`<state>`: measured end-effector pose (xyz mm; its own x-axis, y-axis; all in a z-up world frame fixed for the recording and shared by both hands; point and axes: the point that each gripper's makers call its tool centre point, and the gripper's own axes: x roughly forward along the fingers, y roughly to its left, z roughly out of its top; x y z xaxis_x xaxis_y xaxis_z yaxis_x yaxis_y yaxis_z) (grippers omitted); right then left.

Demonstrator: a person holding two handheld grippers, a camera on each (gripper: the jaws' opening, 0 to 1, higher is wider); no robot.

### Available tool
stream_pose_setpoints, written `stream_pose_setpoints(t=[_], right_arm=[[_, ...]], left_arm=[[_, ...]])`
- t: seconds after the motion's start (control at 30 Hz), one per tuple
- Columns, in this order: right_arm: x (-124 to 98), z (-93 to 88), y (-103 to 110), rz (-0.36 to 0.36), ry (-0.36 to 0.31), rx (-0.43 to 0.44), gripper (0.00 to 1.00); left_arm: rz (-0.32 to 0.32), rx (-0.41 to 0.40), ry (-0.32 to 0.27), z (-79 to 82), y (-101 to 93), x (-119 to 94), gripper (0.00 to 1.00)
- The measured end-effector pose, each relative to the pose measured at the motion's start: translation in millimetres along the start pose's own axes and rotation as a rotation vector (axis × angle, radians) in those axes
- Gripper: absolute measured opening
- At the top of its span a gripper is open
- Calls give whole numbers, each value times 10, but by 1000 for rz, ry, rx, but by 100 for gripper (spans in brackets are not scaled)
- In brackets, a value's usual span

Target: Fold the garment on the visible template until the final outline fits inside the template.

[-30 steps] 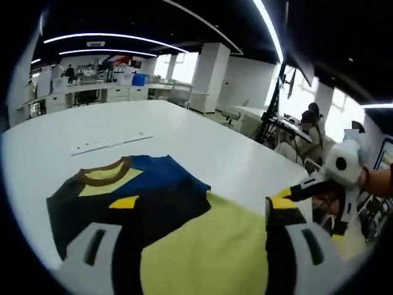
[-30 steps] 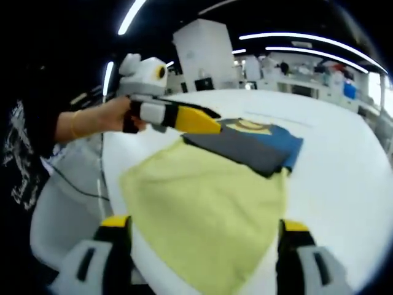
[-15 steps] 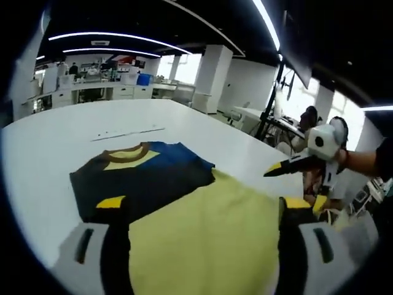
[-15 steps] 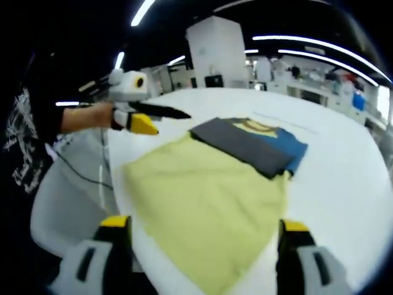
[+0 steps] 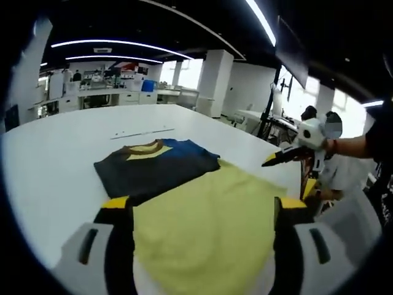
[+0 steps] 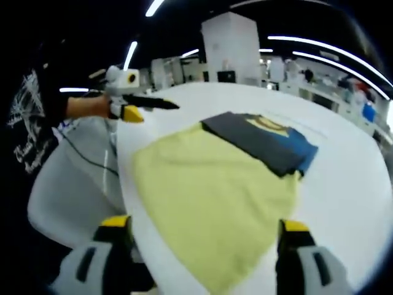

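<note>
The garment lies flat on the white table (image 5: 55, 153). Its yellow body (image 5: 209, 221) spreads toward me, and a dark grey and blue part with a brown collar (image 5: 153, 169) is folded on top at the far end. In the right gripper view the yellow cloth (image 6: 215, 190) reaches the table edge, with the dark part (image 6: 264, 141) beyond it. My left gripper (image 5: 202, 246) hovers open above the yellow hem, holding nothing. My right gripper (image 6: 206, 258) is open as well, over the near edge. Each gripper appears in the other's view off the table edge, the right gripper (image 5: 273, 161) and the left gripper (image 6: 156, 109).
A thin pale strip (image 5: 144, 132) lies on the table beyond the collar. A white chair (image 6: 67, 196) stands at the table's edge by my left hand. A person (image 5: 307, 117) sits at the back right. Desks and pillars fill the far room.
Both grippers have drawn back from the garment. The left one, which reached over the dark folded part a second ago, now hangs off the table edge. The garment lies still.
</note>
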<state>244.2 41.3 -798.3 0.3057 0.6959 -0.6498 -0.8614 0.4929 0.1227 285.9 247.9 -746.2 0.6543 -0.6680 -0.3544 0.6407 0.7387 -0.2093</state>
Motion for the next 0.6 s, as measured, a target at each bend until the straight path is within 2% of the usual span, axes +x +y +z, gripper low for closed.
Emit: stream_pose_setpoints(t=[0.1,0.2,0.27,0.53,0.6], right_arm=[[14,-43,10,3,9,-9,92],[35,-99,26,4,16,-11,91],[43,-176,13,-5,46,-33,87],[57,-354,8,-14,72,-36,78],[55,-391,7,-14,81,-43,74]], left_arm=[[7,-3,12,-82,-5,-76,85],[-14,29,58,-236,-35,-149,79],[-27,58,94,-333,-77,-178,75],[-80,94,188,-660,-243,-208,64],[-94,114,236,-763,-266,-247,61]])
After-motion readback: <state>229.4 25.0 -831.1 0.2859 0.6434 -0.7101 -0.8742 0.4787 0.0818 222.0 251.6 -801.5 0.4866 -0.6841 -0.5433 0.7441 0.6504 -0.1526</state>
